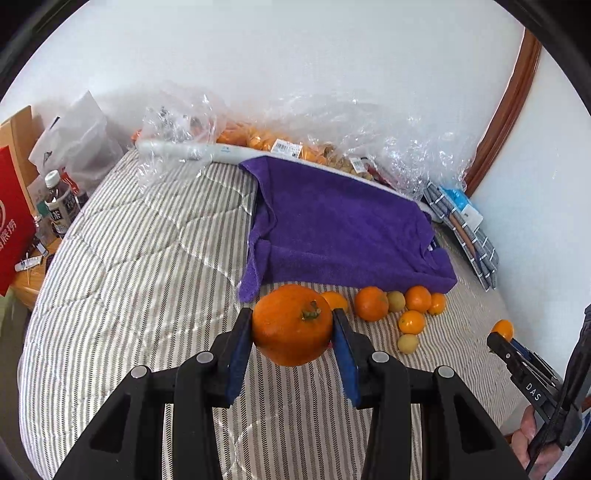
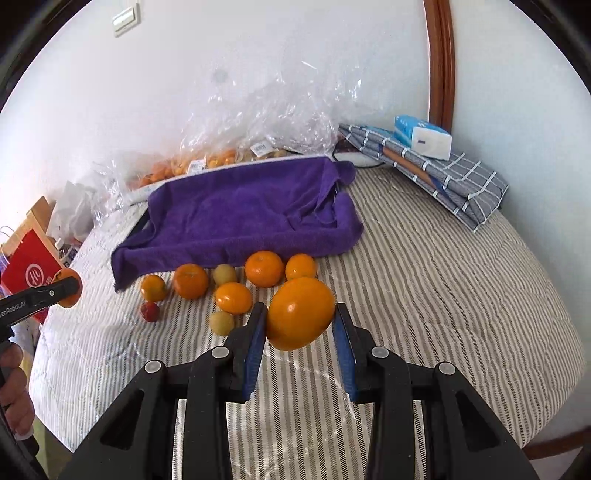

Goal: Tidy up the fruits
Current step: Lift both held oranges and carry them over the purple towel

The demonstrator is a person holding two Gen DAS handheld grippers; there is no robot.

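Left hand-held gripper (image 1: 292,325) is clamped on a big orange (image 1: 291,325), stem end facing its own camera, blue pads pressing both sides, fruit clear of the bed (image 1: 129,277). Right hand-held gripper (image 2: 300,317) pinches a smoother orange (image 2: 300,314) the same way, also held above the striped cover.

Each camera catches the other tool at its edge. From the left wrist, the right one shows low on the right, a small bit of orange at its tip and a person's hand (image 1: 532,439) on the handle. From the right wrist, the left one pokes in from the left edge with its fruit partly hidden behind the black finger.

The loose fruit (image 2: 229,284) lies on the bed along the near edge of the purple towel (image 2: 240,214): several oranges and two pale yellowish ones. The right wrist alone shows a small red fruit (image 2: 150,311) at the left end of the group; in the left view the held orange blocks that spot.

Left view only: bottles (image 1: 59,203) and a white pouch on a stand beside the bed. Right view only: a wall switch (image 2: 126,18) up top. A tissue pack (image 2: 423,136) on folded checked cloth (image 2: 443,177) shows most clearly in the right view. Both views show the clear plastic bags (image 1: 369,129) of fruit against the wall and a red bag (image 1: 13,218).
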